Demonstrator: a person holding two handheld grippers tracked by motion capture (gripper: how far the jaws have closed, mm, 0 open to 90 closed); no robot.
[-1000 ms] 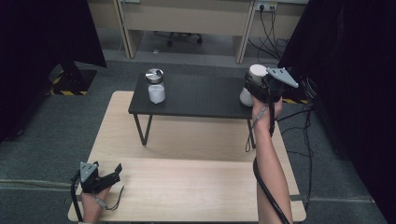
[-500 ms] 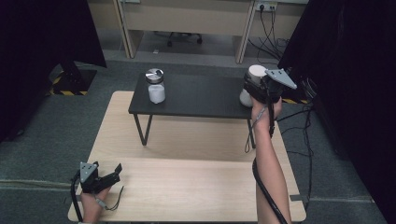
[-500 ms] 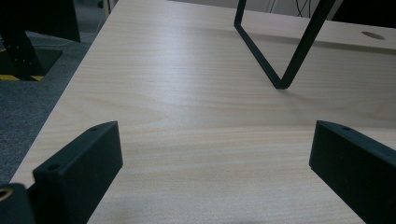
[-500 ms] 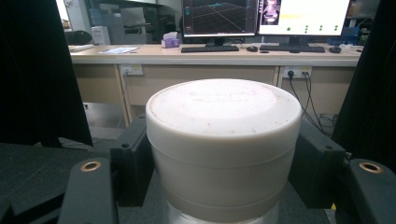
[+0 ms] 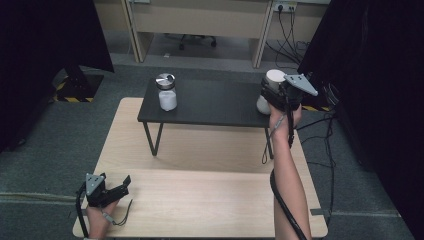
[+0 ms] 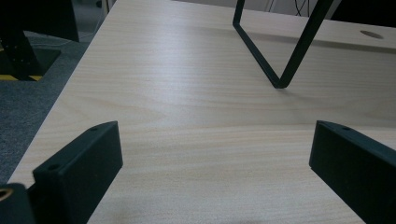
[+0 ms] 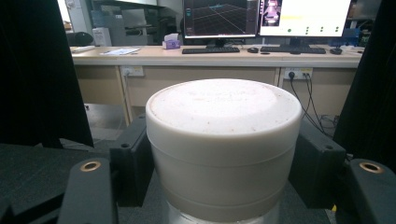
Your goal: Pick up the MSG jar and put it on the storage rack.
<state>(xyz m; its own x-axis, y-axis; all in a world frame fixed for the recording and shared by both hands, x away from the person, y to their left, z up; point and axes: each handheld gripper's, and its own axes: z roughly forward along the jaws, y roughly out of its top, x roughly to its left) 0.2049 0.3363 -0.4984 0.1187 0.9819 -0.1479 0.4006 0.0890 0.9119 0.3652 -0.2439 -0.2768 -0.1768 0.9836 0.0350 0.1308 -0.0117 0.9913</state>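
Right now the white round plastic lid of a jar sits at the right end of the low black surface, and the right hand-held gripper is clamped on it, jaws pressing its two sides. It looks rigid and smooth, probably light, so a squeeze low on the lid's wall should hold without slipping; a metal band peeks out beneath. Over at the left end stands a second white jar with a shiny metal lid, untouched. Down at the near left corner of the pale wooden surface, the left hand-held gripper rests with jaws apart, empty.
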